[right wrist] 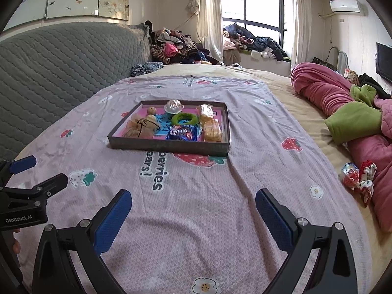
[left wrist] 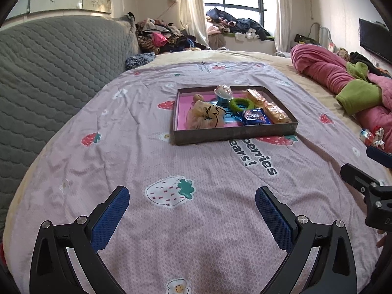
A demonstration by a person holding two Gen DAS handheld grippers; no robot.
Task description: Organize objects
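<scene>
- Left gripper (left wrist: 192,202): fingers wide apart, empty, above the bed sheet (left wrist: 152,156).
- Right gripper (right wrist: 193,204): same, spread wide, nothing held.
- Tray (right wrist: 169,147) w/ snacks, toys ahead.

A shallow dark tray (right wrist: 169,147) with a pink floor lies flat on the bed's strawberry-print sheet. Inside lie a tan drawstring pouch (right wrist: 140,128), a small wooden ball (right wrist: 151,110), a clear dome-shaped toy (right wrist: 173,106), a green ring (right wrist: 183,118), a blue biscuit packet (right wrist: 182,132) and two wrapped cracker packs (right wrist: 212,128) along the right wall.
</scene>
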